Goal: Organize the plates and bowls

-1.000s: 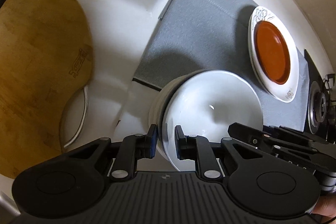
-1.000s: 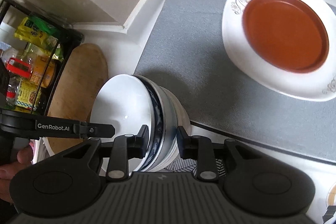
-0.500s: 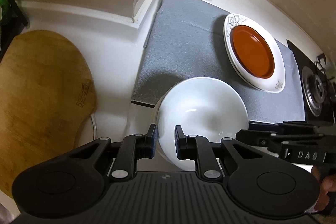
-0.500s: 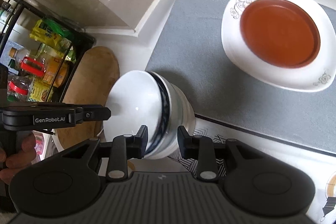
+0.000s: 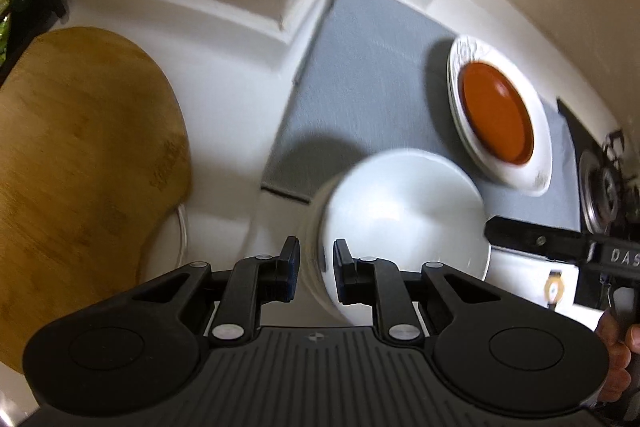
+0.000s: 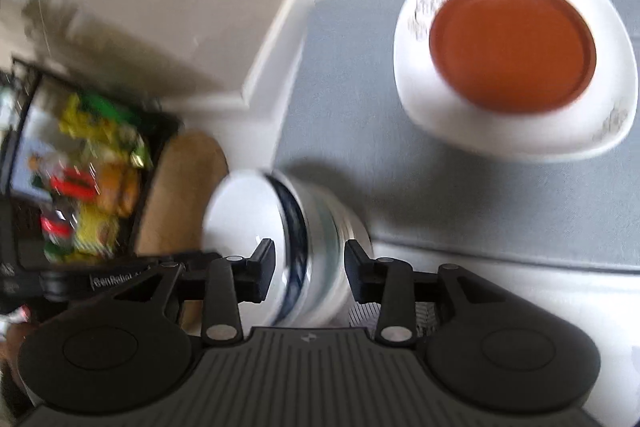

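The left gripper (image 5: 316, 267) pinches the near rim of a nested stack of white ceramic bowls (image 5: 404, 215). The right gripper (image 6: 310, 267) clamps the opposite rim (image 6: 296, 231), apparently lifted clear. Beyond, a grey rectangular mat (image 5: 360, 83) carries an orange plate on a white floral dish (image 6: 516, 55).

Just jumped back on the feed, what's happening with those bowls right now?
Both grippers grip the stack of bowls at once, the left gripper on the near rim in its view, the right gripper clamped across the stacked rims. The stack sits at the edge of the grey mat. The orange plate rests on the white plate farther along the mat.
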A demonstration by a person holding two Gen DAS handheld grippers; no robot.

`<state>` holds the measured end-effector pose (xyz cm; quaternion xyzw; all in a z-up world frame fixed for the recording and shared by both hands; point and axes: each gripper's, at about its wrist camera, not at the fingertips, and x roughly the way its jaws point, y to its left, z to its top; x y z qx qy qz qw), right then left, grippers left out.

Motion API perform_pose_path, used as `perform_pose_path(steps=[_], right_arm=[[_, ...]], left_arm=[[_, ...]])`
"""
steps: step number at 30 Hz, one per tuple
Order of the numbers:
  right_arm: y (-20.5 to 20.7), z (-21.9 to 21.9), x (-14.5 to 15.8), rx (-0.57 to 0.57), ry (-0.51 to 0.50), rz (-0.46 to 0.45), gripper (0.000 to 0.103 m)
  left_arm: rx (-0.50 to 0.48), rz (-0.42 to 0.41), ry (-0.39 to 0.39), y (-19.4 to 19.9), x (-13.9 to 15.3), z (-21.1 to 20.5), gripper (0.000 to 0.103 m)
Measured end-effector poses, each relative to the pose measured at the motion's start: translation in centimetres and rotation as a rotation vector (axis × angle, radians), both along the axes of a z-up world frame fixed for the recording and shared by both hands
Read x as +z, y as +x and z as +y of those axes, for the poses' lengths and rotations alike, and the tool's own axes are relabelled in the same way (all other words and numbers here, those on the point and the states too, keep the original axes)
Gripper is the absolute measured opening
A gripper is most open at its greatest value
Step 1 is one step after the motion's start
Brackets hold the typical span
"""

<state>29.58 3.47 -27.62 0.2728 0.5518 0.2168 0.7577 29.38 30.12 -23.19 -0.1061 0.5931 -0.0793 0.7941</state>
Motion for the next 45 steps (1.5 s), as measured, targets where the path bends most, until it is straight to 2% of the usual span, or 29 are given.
perform_pose_path(steps=[2, 5, 14, 15, 16, 17, 18, 19, 23, 27, 32, 34, 35, 37, 41, 45], right_arm=[[0.7, 0.1, -0.4, 0.022, 0.001, 0.008, 0.028], [1.2, -0.3, -1.5, 0.005, 0.07, 0.045, 0.022], [1.4, -0.8, -3.1, -0.027, 0.108, 0.07, 0.02], [1.4, -0.9, -3.3, -0.035, 0.114, 0.077, 0.022], [1.4, -1.0, -3.5, -0.048, 0.115, 0.091, 0.034], [1.4, -1.1, -3.8, -0.061, 0.113, 0.114, 0.038], [1.2, -1.3, -4.0, -0.066, 0.116, 0.129, 0.047], [1.1, -1.3, -4.2, -0.063, 0.126, 0.137, 0.051], [0.8, -0.9, -5.4, -0.056, 0.158, 0.17, 0.057], [0.8, -0.4, -7.3, -0.068, 0.197, 0.234, 0.061], [0.5, 0.6, -9.5, -0.069, 0.219, 0.293, 0.071], [0.3, 0.5, -9.8, -0.083, 0.224, 0.297, 0.071], [0.2, 0.6, -9.7, -0.081, 0.223, 0.295, 0.069], [0.0, 0.6, -9.2, -0.06, 0.206, 0.27, 0.064], [-0.4, -0.1, -9.3, -0.083, 0.229, 0.269, 0.059], [-0.5, -0.3, -8.7, -0.077, 0.208, 0.261, 0.049]], left_arm=[[0.004, 0.002, 0.0, 0.4, 0.1, 0.3, 0.02], [-0.007, 0.01, -0.006, 0.5, 0.0, 0.2, 0.02], [0.003, 0.029, -0.05, 0.3, -0.4, 0.2, 0.022], [0.003, 0.029, -0.048, 0.2, -0.4, 0.2, 0.023], [0.004, 0.032, -0.049, 0.3, -0.6, 0.3, 0.023], [0.007, 0.039, -0.057, 0.3, -0.8, 0.4, 0.024], [0.012, 0.05, -0.068, 0.5, -1.1, 0.5, 0.024], [0.018, 0.064, -0.078, 0.7, -1.4, 0.7, 0.029], [0.021, 0.131, -0.111, 1.4, -3.4, 1.0, 0.043], [0.041, 0.216, -0.181, 1.7, -5.9, 1.0, 0.047], [0.049, 0.244, -0.221, 1.8, -7.1, 0.7, 0.058], [0.036, 0.239, -0.207, 1.9, -6.9, 0.5, 0.055], [0.026, 0.228, -0.2, 1.8, -6.6, 0.4, 0.046], [-0.009, 0.197, -0.165, 1.8, -5.8, -0.2, 0.042], [-0.049, 0.149, -0.095, 1.7, -4.7, -1.6, 0.041], [-0.077, 0.12, -0.035, 1.6, -3.9, -2.8, 0.041]])
